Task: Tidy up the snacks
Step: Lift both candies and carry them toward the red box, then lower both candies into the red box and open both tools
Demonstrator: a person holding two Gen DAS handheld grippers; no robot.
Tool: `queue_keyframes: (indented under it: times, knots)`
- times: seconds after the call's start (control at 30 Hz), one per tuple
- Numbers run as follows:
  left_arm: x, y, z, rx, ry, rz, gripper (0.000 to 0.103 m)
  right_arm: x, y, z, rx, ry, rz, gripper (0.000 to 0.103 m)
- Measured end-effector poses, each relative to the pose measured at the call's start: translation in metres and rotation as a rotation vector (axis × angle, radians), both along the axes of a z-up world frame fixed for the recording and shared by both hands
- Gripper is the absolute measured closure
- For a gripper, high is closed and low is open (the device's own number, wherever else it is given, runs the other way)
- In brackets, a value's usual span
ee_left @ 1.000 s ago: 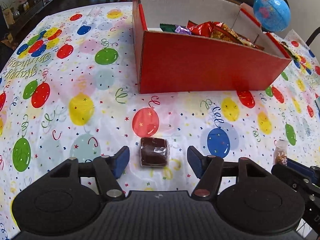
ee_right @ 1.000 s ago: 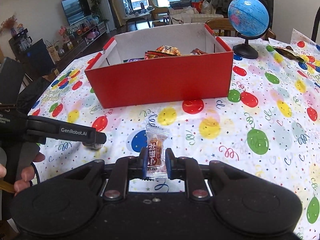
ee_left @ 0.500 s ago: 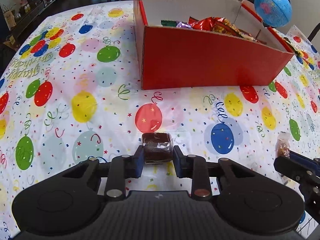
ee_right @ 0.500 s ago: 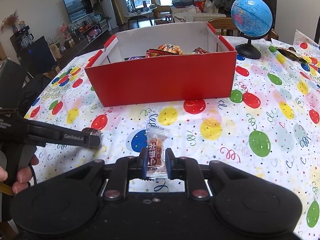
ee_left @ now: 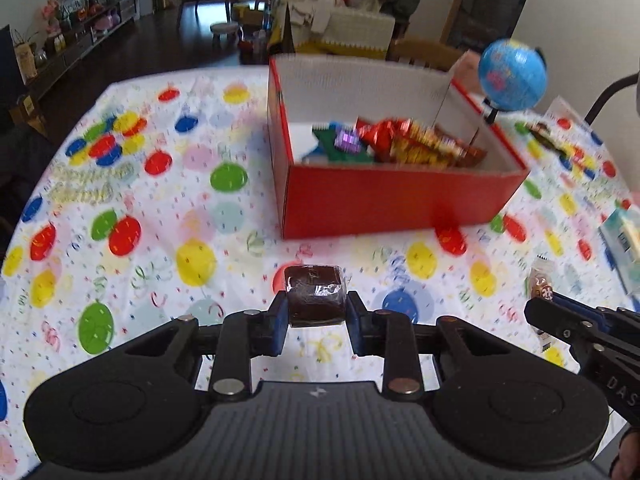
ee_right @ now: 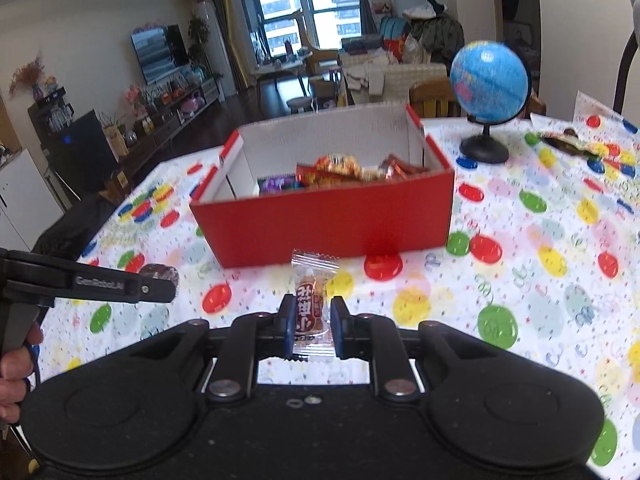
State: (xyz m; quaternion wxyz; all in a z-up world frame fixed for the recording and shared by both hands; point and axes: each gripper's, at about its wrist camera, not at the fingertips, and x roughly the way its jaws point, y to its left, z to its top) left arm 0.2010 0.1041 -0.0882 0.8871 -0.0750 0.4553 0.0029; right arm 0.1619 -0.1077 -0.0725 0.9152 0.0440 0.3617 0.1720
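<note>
My left gripper (ee_left: 316, 314) is shut on a dark brown wrapped cake roll (ee_left: 315, 295), held above the balloon-print tablecloth (ee_left: 120, 240). My right gripper (ee_right: 312, 320) is shut on a small clear-wrapped candy (ee_right: 313, 300) with a brown and red label, also lifted off the cloth. Straight ahead stands the red cardboard box (ee_left: 392, 200) with white inner walls, holding several bright snack packets (ee_left: 400, 142). In the right wrist view the box (ee_right: 328, 220) lies beyond the candy, and the left gripper (ee_right: 158, 282) with its cake roll shows at the left.
A blue globe (ee_right: 490, 80) on a black stand sits behind the box on the right. A dark snack packet (ee_right: 568, 142) lies at the far right of the table. A pale blue pack (ee_left: 624, 240) rests near the right edge. A hand (ee_right: 16, 360) grips the left tool.
The left gripper closed on the cake roll and lifted it off the cloth. The right gripper rose with its candy. Both views now look over the box rim.
</note>
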Motion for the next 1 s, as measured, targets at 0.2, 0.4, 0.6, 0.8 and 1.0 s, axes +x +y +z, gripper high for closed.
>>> queue_keyframes:
  times: [0.2,0.4,0.6,0.8,1.0]
  knots:
    - [0.002,-0.001,0.031,-0.005,-0.075,-0.002,0.074,0.011,-0.001,0.026,0.002,-0.061,0.013,0.087]
    - [0.025,-0.008,0.053,0.0,-0.121,-0.006,0.074,0.041,-0.004,0.046,-0.012,-0.106,0.021,0.087]
    - [0.06,-0.015,0.057,0.02,-0.12,0.007,0.074,0.084,-0.007,0.051,-0.036,-0.115,0.014,0.087]
    - [0.101,-0.024,0.042,0.054,-0.076,0.012,0.074,0.127,-0.009,0.042,-0.063,-0.089,0.008,0.087]
    - [0.14,-0.032,0.024,0.109,-0.036,0.019,0.074,0.164,-0.009,0.02,-0.09,-0.048,0.005,0.087]
